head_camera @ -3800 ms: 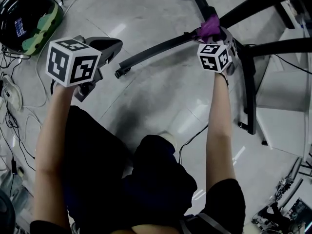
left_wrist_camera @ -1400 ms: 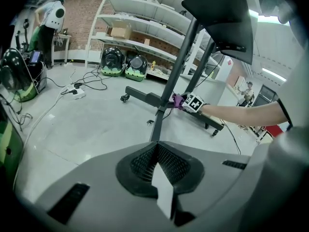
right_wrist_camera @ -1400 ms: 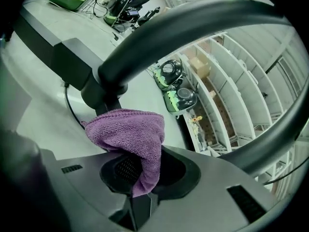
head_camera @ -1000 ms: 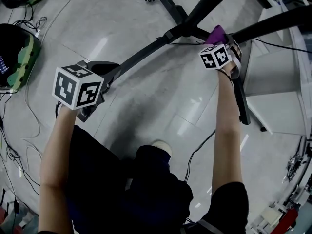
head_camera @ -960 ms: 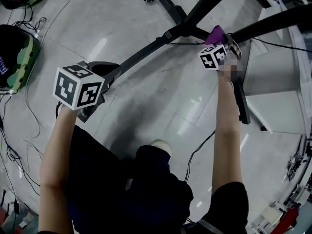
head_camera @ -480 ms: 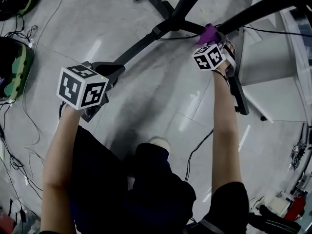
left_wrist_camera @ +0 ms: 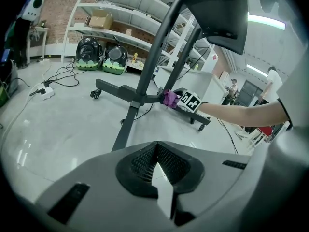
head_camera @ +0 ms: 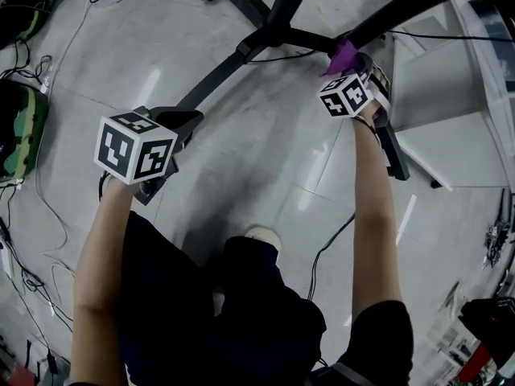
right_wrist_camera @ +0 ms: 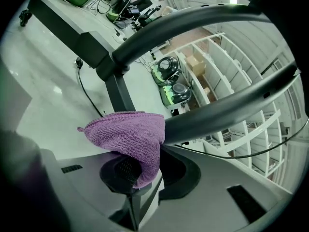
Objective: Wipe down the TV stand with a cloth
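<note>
Up against a bar of the TV stand [right_wrist_camera: 227, 106], the soft, light cloth [right_wrist_camera: 126, 133] is pinched by one corner in the jaws of the right gripper [right_wrist_camera: 140, 174], a good floppy hold for rubbing, while the left gripper [left_wrist_camera: 161, 180] has its jaws pressed together on nothing.

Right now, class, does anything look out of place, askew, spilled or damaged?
Nothing stands out. The purple cloth sits pinched in the right gripper against the TV stand's black tube; loose cables trail over the floor.
</note>
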Demonstrator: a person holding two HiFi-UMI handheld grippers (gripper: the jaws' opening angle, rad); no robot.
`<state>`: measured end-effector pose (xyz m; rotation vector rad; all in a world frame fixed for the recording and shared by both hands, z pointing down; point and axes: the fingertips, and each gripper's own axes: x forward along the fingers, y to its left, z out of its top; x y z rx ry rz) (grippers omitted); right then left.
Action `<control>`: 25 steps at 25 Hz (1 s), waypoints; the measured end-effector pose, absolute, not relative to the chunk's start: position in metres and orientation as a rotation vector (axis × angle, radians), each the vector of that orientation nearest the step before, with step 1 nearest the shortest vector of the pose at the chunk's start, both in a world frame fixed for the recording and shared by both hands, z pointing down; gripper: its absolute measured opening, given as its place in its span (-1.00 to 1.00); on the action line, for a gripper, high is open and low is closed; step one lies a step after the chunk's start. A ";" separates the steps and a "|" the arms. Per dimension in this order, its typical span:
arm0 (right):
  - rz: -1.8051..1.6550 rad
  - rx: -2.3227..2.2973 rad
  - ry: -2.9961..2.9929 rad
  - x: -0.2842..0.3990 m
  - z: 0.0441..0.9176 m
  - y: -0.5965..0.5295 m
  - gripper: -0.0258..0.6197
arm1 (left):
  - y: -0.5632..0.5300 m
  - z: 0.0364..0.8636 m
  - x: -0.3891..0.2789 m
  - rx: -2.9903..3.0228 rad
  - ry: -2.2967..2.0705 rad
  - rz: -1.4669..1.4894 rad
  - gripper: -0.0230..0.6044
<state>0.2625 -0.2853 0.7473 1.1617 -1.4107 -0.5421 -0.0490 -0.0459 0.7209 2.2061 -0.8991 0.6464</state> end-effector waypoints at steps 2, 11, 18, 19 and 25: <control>-0.542 1.176 -1.414 0.265 0.746 -0.284 -0.63 | -0.047 0.722 -0.049 2.199 -0.904 0.638 -0.91; -0.534 1.208 -1.374 0.285 0.734 -0.287 -0.63 | -0.052 0.725 -0.039 2.204 -0.873 0.629 -0.91; -0.493 1.257 -1.340 0.308 0.731 -0.289 -0.63 | -0.055 0.727 -0.021 2.216 -0.836 0.631 -0.91; -0.494 1.251 -1.335 0.309 0.733 -0.289 -0.63 | -0.056 0.728 -0.019 2.218 -0.834 0.638 -0.91; -0.468 1.223 -1.329 0.319 0.736 -0.284 -0.63 | -0.054 0.736 -0.012 2.207 -0.814 0.658 -0.91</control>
